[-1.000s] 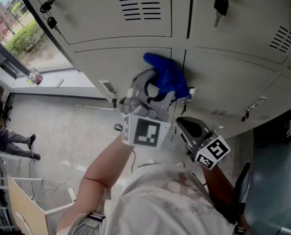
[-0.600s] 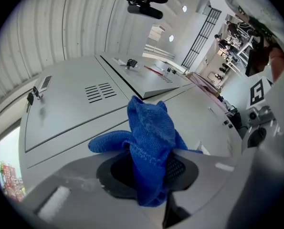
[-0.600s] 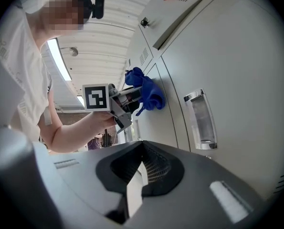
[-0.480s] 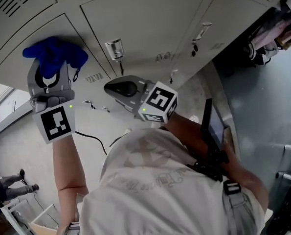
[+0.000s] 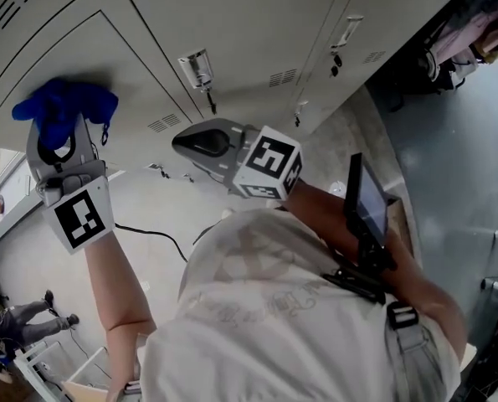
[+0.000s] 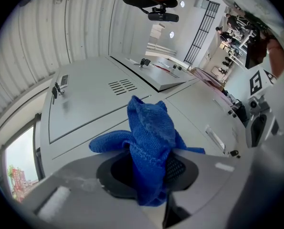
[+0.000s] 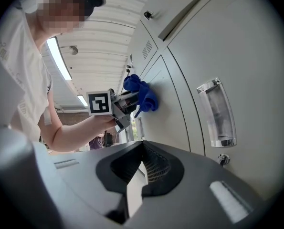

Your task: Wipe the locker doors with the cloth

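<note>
A blue cloth (image 5: 60, 107) is bunched in my left gripper (image 5: 59, 132), which is shut on it and holds it against a grey locker door (image 5: 140, 99) at the left of the head view. In the left gripper view the cloth (image 6: 151, 137) sticks out between the jaws of the left gripper (image 6: 153, 175) toward the vented door (image 6: 94, 99). My right gripper (image 5: 182, 142) hangs mid-frame, shut and holding nothing, a little off the lockers. The right gripper view looks past the right gripper (image 7: 142, 168) at the cloth (image 7: 142, 93) on the door.
The locker bank (image 5: 257, 23) fills the top, with a metal handle (image 5: 197, 68) and small keys. Close to my right gripper there is a clear handle (image 7: 217, 113). Pale floor (image 5: 148, 216) lies below, and bags and clutter (image 5: 470, 28) sit at the top right. A person (image 5: 18, 325) is far off at the bottom left.
The view has swung from the upper doors to lower ones. My left gripper has slid the cloth leftward over the door. The right gripper has stayed shut beside it.
</note>
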